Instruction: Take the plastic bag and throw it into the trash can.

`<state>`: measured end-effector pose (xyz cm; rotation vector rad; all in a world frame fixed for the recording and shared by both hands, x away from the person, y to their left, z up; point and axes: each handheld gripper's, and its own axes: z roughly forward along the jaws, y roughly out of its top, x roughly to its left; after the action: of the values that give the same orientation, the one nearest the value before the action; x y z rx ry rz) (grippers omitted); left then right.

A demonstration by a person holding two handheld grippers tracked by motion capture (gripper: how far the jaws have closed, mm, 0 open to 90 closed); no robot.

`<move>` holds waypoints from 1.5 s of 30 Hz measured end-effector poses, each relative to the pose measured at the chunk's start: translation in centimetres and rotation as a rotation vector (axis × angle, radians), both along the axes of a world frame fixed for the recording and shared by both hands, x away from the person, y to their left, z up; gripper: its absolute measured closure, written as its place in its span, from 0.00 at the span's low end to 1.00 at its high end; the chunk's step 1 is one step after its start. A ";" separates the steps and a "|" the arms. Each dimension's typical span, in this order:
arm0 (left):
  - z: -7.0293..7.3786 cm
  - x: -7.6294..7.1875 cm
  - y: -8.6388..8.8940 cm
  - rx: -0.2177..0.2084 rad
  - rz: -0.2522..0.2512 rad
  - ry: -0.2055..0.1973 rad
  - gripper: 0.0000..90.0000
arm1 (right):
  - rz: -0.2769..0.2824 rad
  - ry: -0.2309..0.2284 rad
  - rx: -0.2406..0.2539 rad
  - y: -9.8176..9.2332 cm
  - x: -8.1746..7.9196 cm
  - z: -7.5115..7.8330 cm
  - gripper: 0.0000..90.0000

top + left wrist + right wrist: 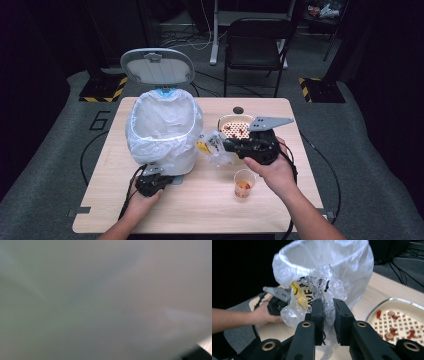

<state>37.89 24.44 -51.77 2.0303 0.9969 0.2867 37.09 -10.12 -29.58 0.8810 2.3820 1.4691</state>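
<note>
- Black jaws of the right claw (327, 315) rise closest to the lens in the right gripper view, clamped together on a crumpled clear wrapper (317, 293) with a yellow and black print
- Wrapper hangs off the surface (210, 200), held up in the air just beside the bin (162, 132), on the bin's right flank in the high view
- Bin's mouth lies beyond and a little above the wrapper, leftward from the right claw (226, 145) as the high view shows it; its lid stands up at the back and a white liner (352, 262) folds over the rim, so the opening is free
- My reading: the coming move is a short carry up and over the near rim, then a release inside
- Left claw (150, 184) sits low at the bin's foot, nearer the bin than the right one; its jaws are shut, apparently steadying the base, though what they pinch I cannot tell
- Tray (223, 121) and cup (243, 183) stand apart to the right
</note>
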 end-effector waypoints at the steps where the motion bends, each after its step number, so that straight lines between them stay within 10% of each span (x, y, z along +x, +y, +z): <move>1: 0.0 0.0 0.0 0.001 0.000 0.000 1.00 | 0.004 -0.004 0.006 -0.1 0.2 0.5 0.88; 20: 0.1 0.1 0.2 0.030 -0.016 -0.015 1.00 | 0.038 -0.073 0.036 3.7 3.9 5.8 0.88; 22: -0.1 0.0 -0.2 -0.023 0.022 -0.009 1.00 | 0.048 -0.078 0.036 4.6 4.4 5.9 0.88; 45: 0.0 0.0 0.0 -0.012 0.012 -0.009 1.00 | 0.105 -0.098 0.054 13.1 9.0 4.4 0.89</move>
<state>37.90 24.40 -51.82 2.0110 1.0037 0.2947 46.05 2.99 -25.20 0.6881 2.3596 1.5837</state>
